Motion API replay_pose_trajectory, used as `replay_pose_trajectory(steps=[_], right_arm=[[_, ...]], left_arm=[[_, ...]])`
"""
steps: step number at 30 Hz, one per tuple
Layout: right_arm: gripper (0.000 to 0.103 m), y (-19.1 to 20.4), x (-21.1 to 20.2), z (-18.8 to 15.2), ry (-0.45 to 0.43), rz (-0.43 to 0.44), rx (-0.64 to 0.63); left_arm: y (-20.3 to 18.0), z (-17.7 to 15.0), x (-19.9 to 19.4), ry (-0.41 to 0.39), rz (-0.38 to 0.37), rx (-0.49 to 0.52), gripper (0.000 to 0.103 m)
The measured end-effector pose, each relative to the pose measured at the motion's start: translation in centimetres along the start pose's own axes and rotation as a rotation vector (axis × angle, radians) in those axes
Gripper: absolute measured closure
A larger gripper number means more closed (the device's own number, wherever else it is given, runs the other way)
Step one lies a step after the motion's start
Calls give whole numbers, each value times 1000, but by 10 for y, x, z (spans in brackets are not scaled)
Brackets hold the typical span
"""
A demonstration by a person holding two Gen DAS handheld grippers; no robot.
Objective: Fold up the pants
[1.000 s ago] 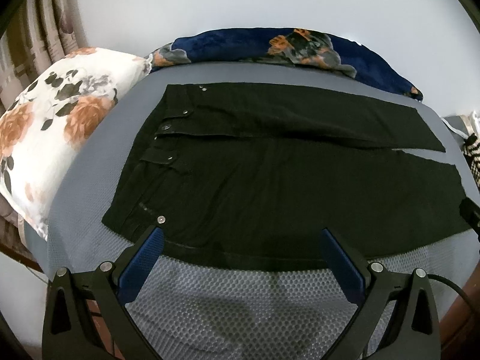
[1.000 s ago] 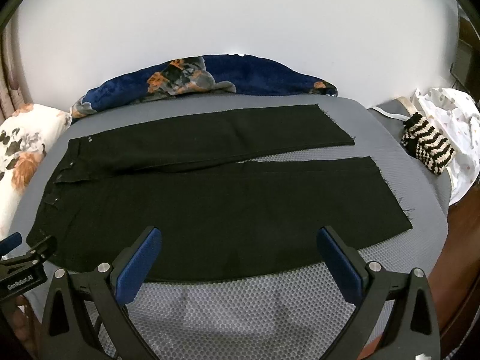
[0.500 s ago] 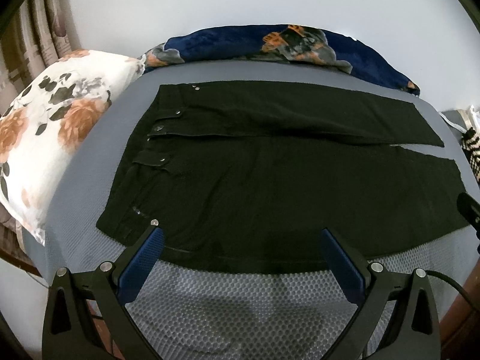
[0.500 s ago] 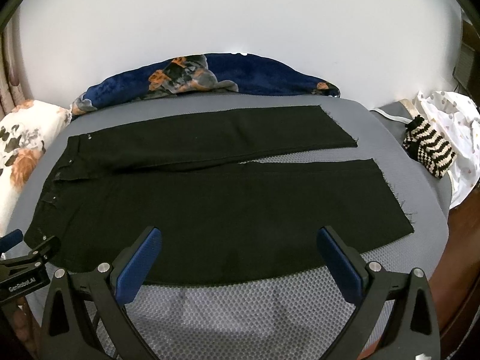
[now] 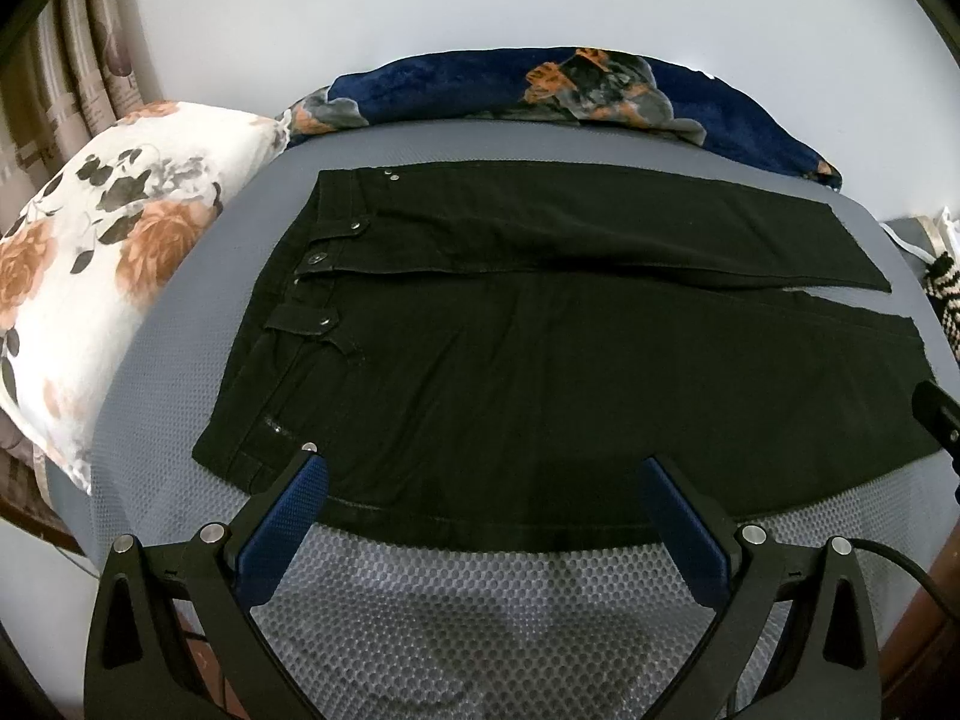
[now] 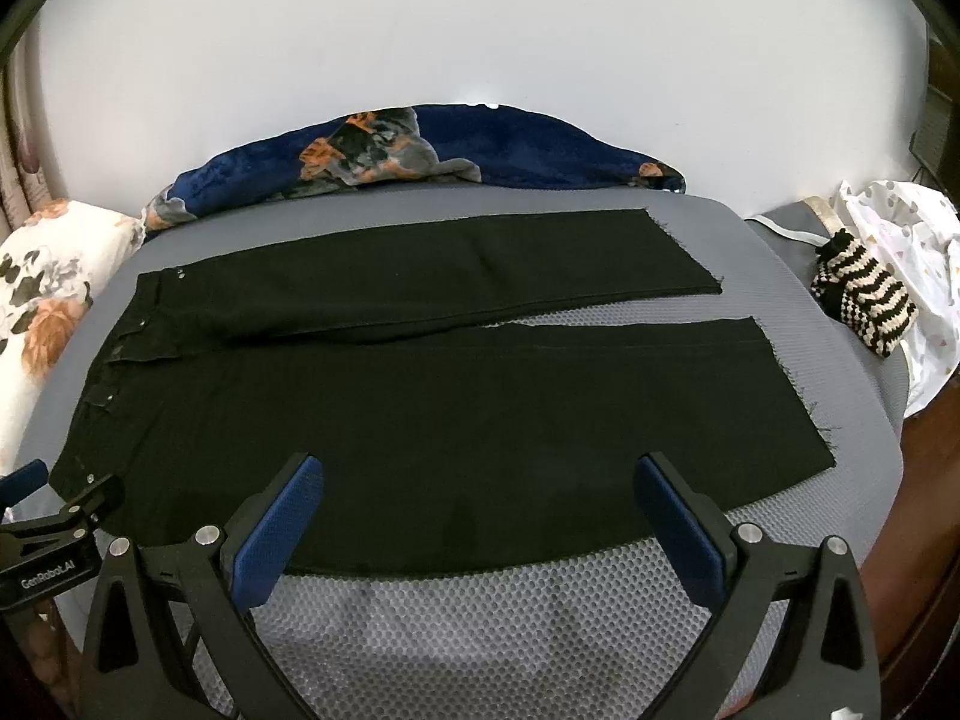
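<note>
**Black pants lie flat on the bed, both grippers poised at the near edge**

A pair of black denim pants (image 5: 540, 360) is spread out flat across a grey mesh-textured mattress (image 5: 480, 612), waistband toward the left, the two legs running to the right and parting a little at the frayed hems. Small metal rivets and a button show along the waistband. Nothing is folded over yet.

The left gripper (image 5: 483, 483), black with blue pads on its fingers (image 5: 282, 531), hangs over the near edge of the pants close to the waistband corner. Its jaws stand wide apart and hold nothing. The right gripper (image 6: 480, 480), built the same, hovers over the near edge of the lower leg, farther toward the hems; its jaws are likewise spread wide and empty. From the right wrist view, the left gripper shows at the lower left by the waistband corner.

At the head of the mattress, against a plain white wall (image 6: 480, 30), lies a navy blue plush blanket with orange and grey flowers (image 5: 570, 84). A white pillow printed with orange roses (image 5: 108, 252) sits left of the waistband. Off to the right rest a black-and-cream striped knitted item (image 6: 864, 294) and a white patterned cloth (image 6: 924, 252).
</note>
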State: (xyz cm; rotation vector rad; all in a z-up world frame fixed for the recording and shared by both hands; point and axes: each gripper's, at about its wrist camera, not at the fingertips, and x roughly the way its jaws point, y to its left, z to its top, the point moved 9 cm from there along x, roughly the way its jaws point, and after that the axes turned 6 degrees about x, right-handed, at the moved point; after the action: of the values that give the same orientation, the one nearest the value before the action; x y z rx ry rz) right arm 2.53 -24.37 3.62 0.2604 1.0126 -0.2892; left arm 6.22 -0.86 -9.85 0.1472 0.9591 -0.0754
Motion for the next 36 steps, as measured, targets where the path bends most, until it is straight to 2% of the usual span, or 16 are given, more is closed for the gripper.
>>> replay_pose_trajectory(steps=[36], right_arm=[[0,4,3,4,7,2,16]], left_arm=[[5,-1,3,0,-2,-3,1]])
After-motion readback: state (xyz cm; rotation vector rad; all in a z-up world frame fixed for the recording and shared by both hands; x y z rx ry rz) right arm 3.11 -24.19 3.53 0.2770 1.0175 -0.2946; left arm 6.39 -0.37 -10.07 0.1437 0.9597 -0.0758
